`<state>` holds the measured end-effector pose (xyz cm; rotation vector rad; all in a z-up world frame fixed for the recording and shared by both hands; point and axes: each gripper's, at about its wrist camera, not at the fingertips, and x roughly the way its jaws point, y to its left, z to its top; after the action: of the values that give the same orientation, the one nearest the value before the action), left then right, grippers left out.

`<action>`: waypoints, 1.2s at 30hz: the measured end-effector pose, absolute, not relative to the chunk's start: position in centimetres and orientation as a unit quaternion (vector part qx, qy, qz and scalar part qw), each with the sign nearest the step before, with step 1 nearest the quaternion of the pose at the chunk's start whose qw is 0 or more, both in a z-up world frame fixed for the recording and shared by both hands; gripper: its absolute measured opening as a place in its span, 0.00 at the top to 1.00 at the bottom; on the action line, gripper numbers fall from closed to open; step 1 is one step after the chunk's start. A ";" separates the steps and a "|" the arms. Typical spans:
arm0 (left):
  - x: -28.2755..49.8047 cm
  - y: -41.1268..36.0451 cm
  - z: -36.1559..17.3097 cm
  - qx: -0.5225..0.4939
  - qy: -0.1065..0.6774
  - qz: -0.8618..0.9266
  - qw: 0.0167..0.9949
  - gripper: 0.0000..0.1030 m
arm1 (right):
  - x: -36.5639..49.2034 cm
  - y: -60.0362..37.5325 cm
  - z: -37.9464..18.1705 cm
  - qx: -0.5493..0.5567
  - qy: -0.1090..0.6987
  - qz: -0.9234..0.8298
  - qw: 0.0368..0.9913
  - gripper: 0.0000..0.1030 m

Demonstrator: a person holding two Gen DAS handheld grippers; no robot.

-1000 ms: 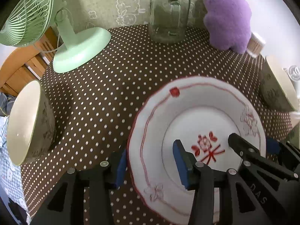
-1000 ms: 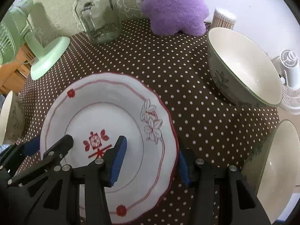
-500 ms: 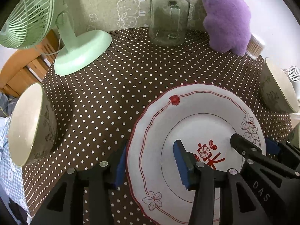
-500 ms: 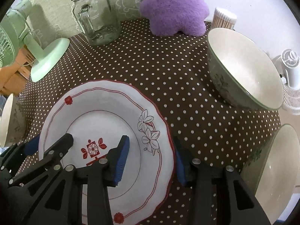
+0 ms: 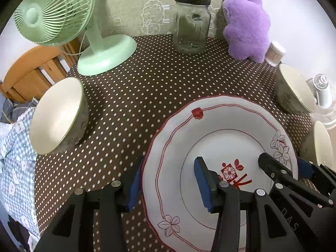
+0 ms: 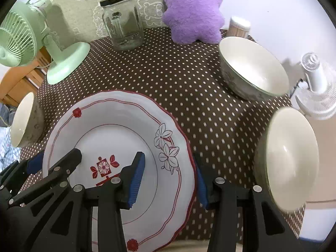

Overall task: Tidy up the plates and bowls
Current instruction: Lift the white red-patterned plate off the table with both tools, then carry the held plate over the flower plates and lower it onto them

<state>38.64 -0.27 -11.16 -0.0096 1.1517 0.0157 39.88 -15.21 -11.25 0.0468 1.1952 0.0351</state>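
Note:
A white plate (image 5: 220, 142) with a red rim and flower prints hangs just above the brown dotted tablecloth (image 5: 147, 88), carried by both grippers. My left gripper (image 5: 168, 181) is shut on its left rim, one blue pad over the plate and one outside the edge. Across from it, my right gripper (image 6: 169, 178) is shut on the right rim (image 6: 189, 147). Each gripper shows in the other's view: the right gripper (image 5: 287, 168) and the left gripper (image 6: 54, 159). One cream bowl (image 5: 56, 115) sits at the left. Two more bowls (image 6: 252, 73) (image 6: 289, 157) sit at the right.
At the back stand a green fan (image 5: 105, 50), a glass jar (image 5: 192, 25), a purple plush toy (image 5: 247, 23) and a cup of sticks (image 6: 239, 26). A small white fan (image 6: 315, 73) is off the right edge. A wooden chair (image 5: 27, 73) and checked cloth (image 5: 14, 163) lie left.
Both grippers have risen and pulled back with the plate between them, so more of the table shows. The right jaws narrowed slightly onto the rim.

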 end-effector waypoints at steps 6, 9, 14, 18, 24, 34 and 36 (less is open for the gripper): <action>35.3 -0.1 -9.4 0.007 0.539 -0.005 0.842 0.53 | 36.5 -14.9 -9.3 0.029 0.559 -0.001 0.829 0.53; 33.9 -0.1 -8.5 0.008 0.537 -0.013 0.844 0.53 | 34.6 -14.7 -8.2 0.031 0.552 -0.009 0.833 0.53; 31.7 -0.4 -7.3 0.018 0.527 -0.029 0.849 0.53 | 31.8 -15.0 -7.0 0.035 0.543 -0.027 0.839 0.53; 30.1 -1.2 -6.7 0.024 0.520 -0.046 0.852 0.53 | 29.2 -15.4 -6.3 0.038 0.538 -0.043 0.841 0.53; 27.4 -3.0 -6.6 0.037 0.519 -0.086 0.850 0.53 | 25.3 -17.0 -5.8 0.052 0.536 -0.082 0.839 0.53; 24.6 -6.6 -8.6 0.047 0.539 -0.119 0.832 0.53 | 21.0 -20.4 -7.2 0.060 0.547 -0.121 0.826 0.53; 24.3 -7.4 -9.3 0.050 0.548 -0.120 0.827 0.53 | 20.7 -21.1 -7.8 0.062 0.551 -0.126 0.823 0.53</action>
<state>24.25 -7.44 -9.30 0.1064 1.1631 -0.2555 20.67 -21.06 -7.77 0.1313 1.1720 -0.2684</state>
